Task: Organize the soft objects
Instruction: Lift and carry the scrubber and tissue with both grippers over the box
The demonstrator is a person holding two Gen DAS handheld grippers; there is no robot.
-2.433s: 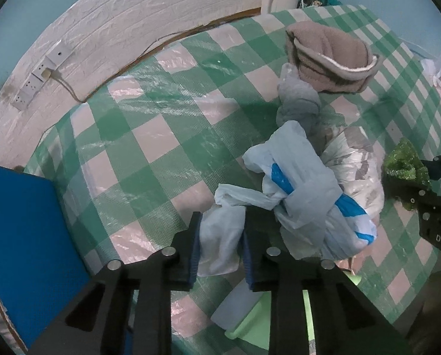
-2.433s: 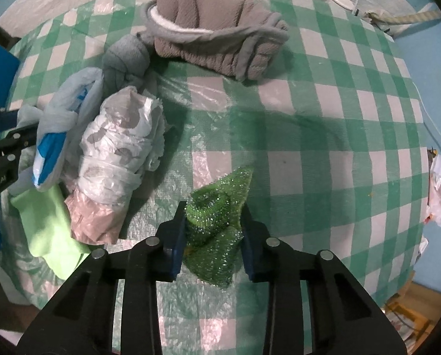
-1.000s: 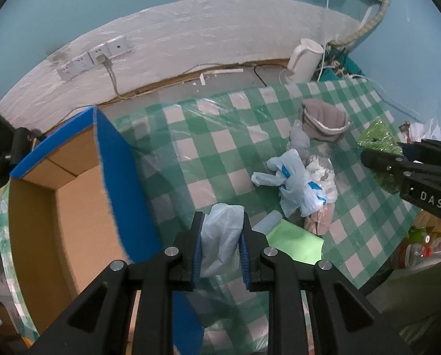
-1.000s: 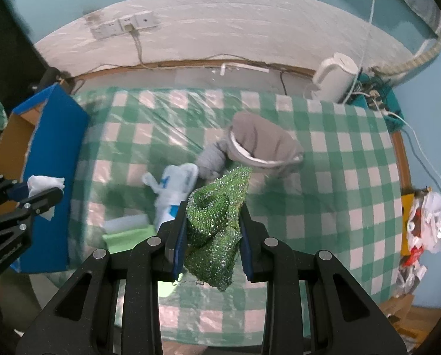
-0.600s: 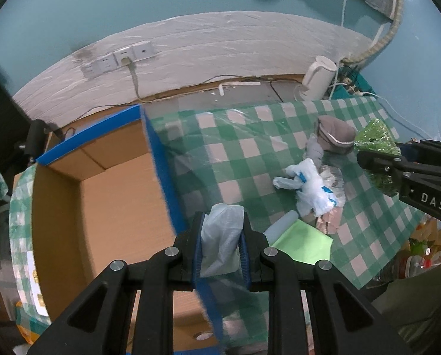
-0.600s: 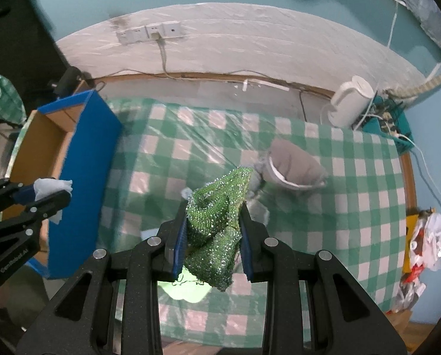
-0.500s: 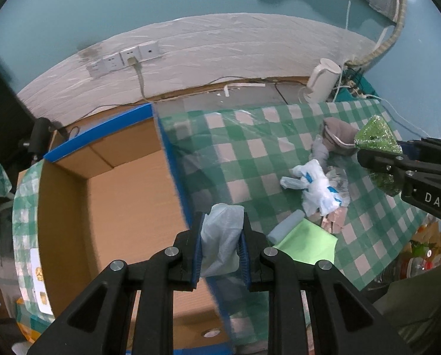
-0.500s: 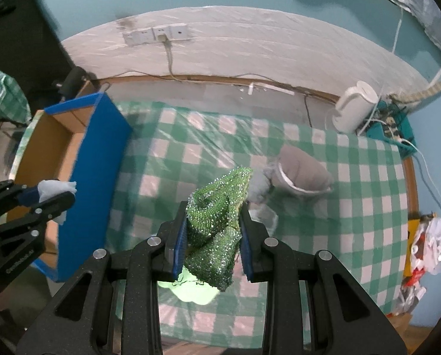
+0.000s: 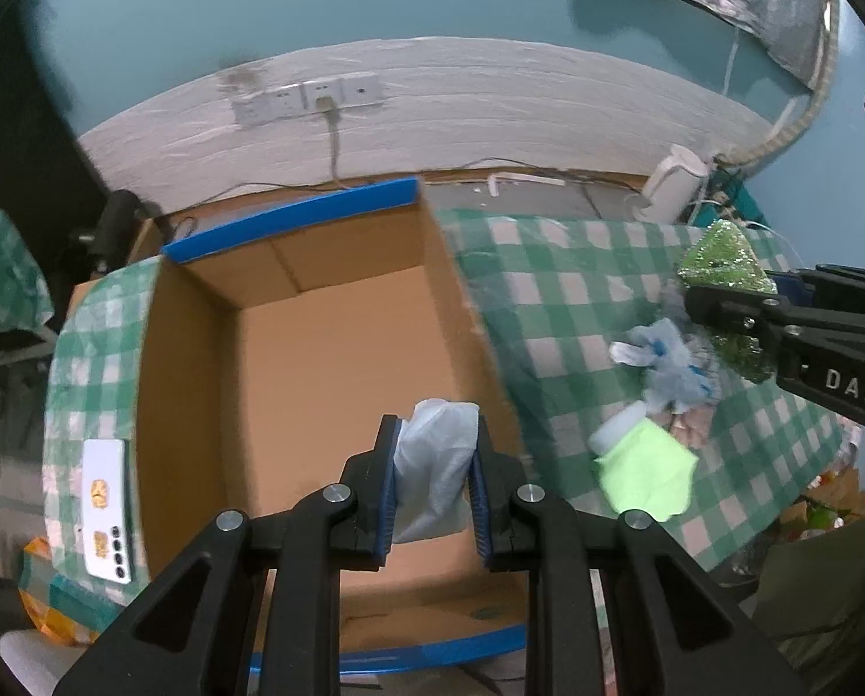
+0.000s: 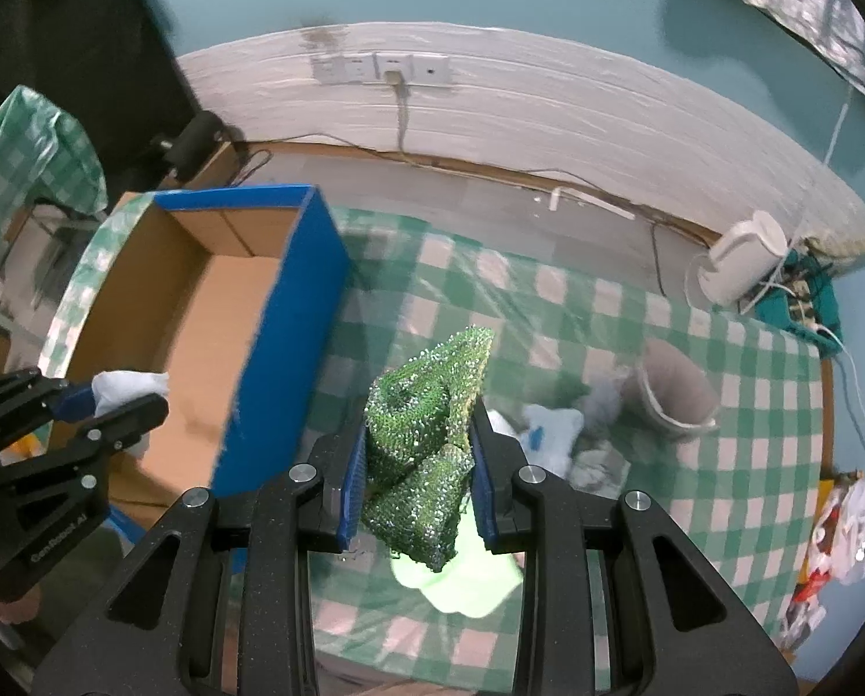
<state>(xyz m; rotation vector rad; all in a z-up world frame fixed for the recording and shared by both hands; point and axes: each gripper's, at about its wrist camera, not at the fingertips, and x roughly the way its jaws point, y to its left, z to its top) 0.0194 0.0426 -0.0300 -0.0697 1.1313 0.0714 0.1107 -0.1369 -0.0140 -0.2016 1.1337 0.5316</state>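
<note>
My left gripper (image 9: 435, 452) is shut on a pale blue-white plastic bag (image 9: 432, 464) and hangs above the open cardboard box (image 9: 328, 336) with blue edges. In the right wrist view that same gripper (image 10: 125, 394) shows at the left over the box (image 10: 217, 301), a white bag tip (image 10: 130, 383) between its pads. My right gripper (image 10: 417, 464) is shut on a green sparkly scrubber cloth (image 10: 426, 435), high above the checked table (image 10: 606, 301). The left wrist view shows it at the right edge as the right gripper (image 9: 728, 290) with the green cloth (image 9: 719, 261).
Left on the table are a blue-white bag bundle (image 9: 670, 365), a light green cloth (image 9: 647, 475) and a grey-brown hat (image 10: 676, 388). A white kettle (image 10: 739, 261) stands at the far corner. A white phone (image 9: 104, 510) lies left of the box.
Both grippers have travelled left and risen a little with their loads. The box, at the left edge before, now lies right under my left gripper. The table pile has slid to the right.
</note>
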